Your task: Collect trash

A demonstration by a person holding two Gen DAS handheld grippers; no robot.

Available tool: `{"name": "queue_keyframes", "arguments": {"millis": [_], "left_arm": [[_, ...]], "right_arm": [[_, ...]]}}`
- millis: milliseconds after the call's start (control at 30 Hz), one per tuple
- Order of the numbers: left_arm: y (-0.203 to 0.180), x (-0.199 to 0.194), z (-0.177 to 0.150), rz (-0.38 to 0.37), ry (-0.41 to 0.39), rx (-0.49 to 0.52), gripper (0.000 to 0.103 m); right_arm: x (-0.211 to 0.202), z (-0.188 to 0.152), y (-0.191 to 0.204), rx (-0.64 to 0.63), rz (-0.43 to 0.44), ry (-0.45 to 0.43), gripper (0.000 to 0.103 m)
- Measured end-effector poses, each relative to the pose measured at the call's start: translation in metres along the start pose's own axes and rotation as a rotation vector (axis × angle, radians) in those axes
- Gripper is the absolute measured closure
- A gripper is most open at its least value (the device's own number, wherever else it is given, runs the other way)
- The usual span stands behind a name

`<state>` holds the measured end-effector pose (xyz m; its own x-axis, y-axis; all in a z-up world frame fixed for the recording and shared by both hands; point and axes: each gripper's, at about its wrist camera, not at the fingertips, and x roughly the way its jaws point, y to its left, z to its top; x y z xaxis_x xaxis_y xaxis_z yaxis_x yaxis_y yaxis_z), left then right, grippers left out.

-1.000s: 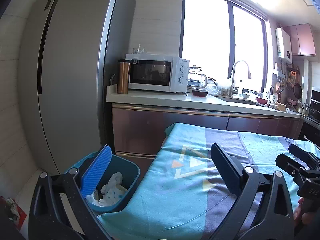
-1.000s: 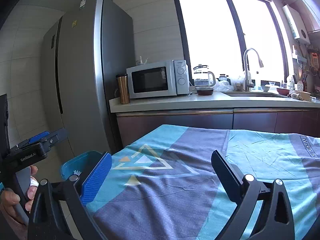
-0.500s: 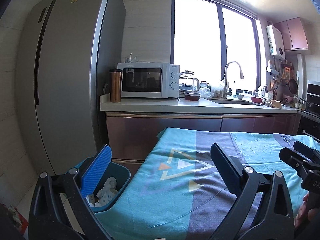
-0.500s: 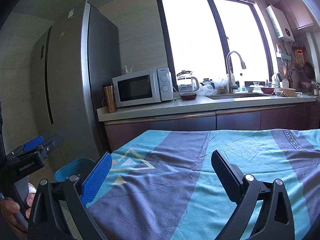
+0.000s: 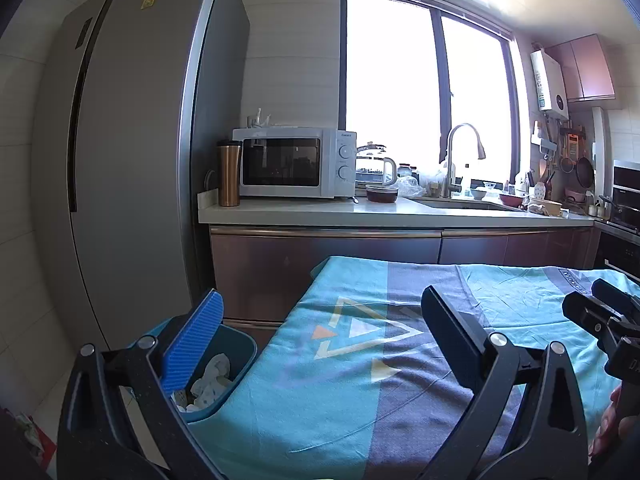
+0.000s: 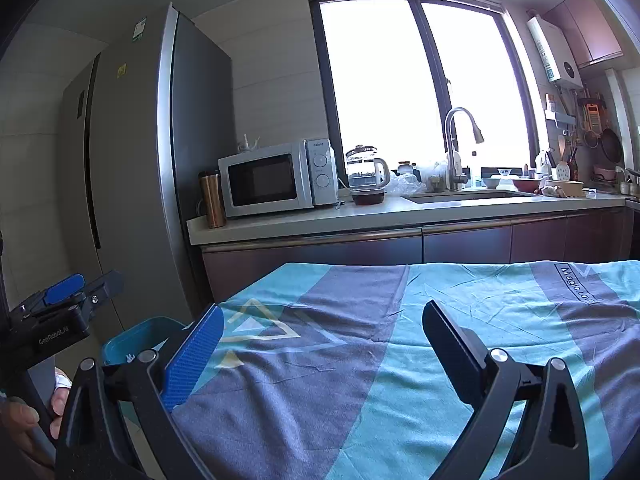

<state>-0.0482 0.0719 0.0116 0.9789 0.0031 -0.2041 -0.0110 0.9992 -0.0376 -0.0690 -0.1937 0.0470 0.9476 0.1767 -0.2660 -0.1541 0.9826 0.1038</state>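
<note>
A teal trash bin (image 5: pixel 236 364) stands on the floor at the table's left end, with crumpled white paper (image 5: pixel 212 378) inside it. In the right wrist view the bin (image 6: pixel 138 338) shows only its rim, at the lower left. My left gripper (image 5: pixel 320 336) is open and empty, hovering over the table's left corner and the bin. My right gripper (image 6: pixel 320 340) is open and empty above the cloth-covered table (image 6: pixel 460 320). Each gripper appears at the edge of the other's view, held by a hand (image 6: pixel 24 420).
A teal and grey patterned cloth (image 5: pixel 400 360) covers the table. Behind it runs a kitchen counter (image 5: pixel 380 212) with a microwave (image 5: pixel 294 162), a copper tumbler (image 5: pixel 229 178), a kettle and a sink. A tall grey fridge (image 5: pixel 132 160) stands to the left.
Both wrist views have tilted up and pulled back, so the bin and table sit lower in view. Both grippers have stayed open and empty.
</note>
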Motion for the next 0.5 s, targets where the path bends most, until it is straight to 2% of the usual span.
{"name": "queue_keyframes", "arguments": {"millis": [500], "left_arm": [[0.0002, -0.0032, -0.0005, 0.011, -0.005, -0.003, 0.006]], "right_arm": [[-0.0004, 0.0006, -0.0008, 0.003, 0.0, 0.0, 0.007]]}}
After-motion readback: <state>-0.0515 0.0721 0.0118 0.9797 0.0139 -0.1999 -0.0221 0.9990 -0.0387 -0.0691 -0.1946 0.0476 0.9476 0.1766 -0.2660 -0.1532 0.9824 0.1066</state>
